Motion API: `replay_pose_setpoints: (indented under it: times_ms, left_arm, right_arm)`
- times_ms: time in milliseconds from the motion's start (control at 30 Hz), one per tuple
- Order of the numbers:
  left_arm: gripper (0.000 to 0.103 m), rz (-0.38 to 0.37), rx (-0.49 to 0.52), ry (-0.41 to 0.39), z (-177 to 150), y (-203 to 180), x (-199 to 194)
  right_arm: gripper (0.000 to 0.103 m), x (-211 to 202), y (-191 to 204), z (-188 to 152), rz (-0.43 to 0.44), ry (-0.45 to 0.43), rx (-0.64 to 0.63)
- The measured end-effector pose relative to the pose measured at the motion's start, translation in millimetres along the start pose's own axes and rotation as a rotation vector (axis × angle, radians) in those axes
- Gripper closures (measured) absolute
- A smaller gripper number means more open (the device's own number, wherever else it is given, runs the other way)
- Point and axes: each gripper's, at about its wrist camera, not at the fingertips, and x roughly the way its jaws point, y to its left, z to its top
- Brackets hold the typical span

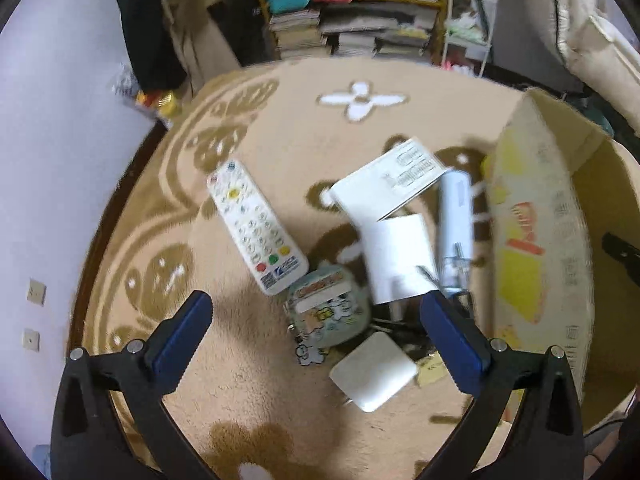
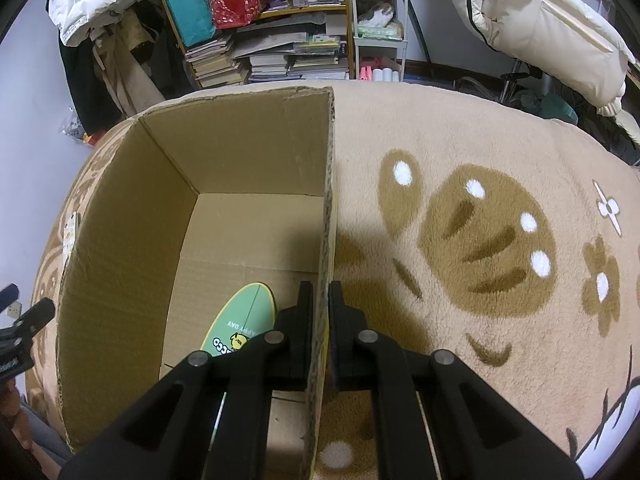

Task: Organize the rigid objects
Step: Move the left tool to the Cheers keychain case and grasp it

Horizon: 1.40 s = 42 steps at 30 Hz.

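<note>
Right claw [image 2: 320, 308] clamps your cardboard box [image 2: 256, 148] wall, steadying it for loading; left claw [image 1: 316, 320] gapes wide and empty above the remote control [image 1: 256, 228], tin [image 1: 330, 310] and charger [image 1: 372, 372] on the blanket [image 1: 280, 128].

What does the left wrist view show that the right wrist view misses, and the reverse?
Only the left wrist view shows the loose items: a white remote control, a cartoon-printed tin, a white charger block and white boxes, with the left tongs open above them. Only the right wrist view shows the cardboard box's inside, a green oval item on its floor, and the right tongs shut on its wall. Both show the cardboard box and patterned blanket.
</note>
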Motion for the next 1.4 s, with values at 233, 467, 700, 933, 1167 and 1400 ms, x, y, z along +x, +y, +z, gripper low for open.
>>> replay_pose_setpoints:
  times_ms: [233,467,700,933,1167,1400]
  left_arm:
    - [0.001,0.002,-0.038,0.053,3,9,27]
    - [0.001,0.017,-0.056,0.091,-1,8,50]
    - [0.0,0.018,-0.122,0.134,-1,19,62]
    - [0.001,0.062,-0.078,0.108,-2,12,60]
    - [0.044,-0.004,0.018,0.115,-3,-8,52]
    - [0.046,-0.045,-0.064,0.114,-3,1,54]
  right_arm:
    - [0.095,1,4,-1,-0.023,0.002,-0.026]
    - [0.095,0,5,-2,-0.017,0.008,-0.019]
    - [0.095,0,4,-1,-0.017,0.009,-0.018]
    - [0.095,1,4,-2,-0.017,0.014,-0.018]
    - [0.095,1,4,-1,-0.014,0.017,-0.014]
    - [0.095,1,1,-2,-0.011,0.022,-0.003]
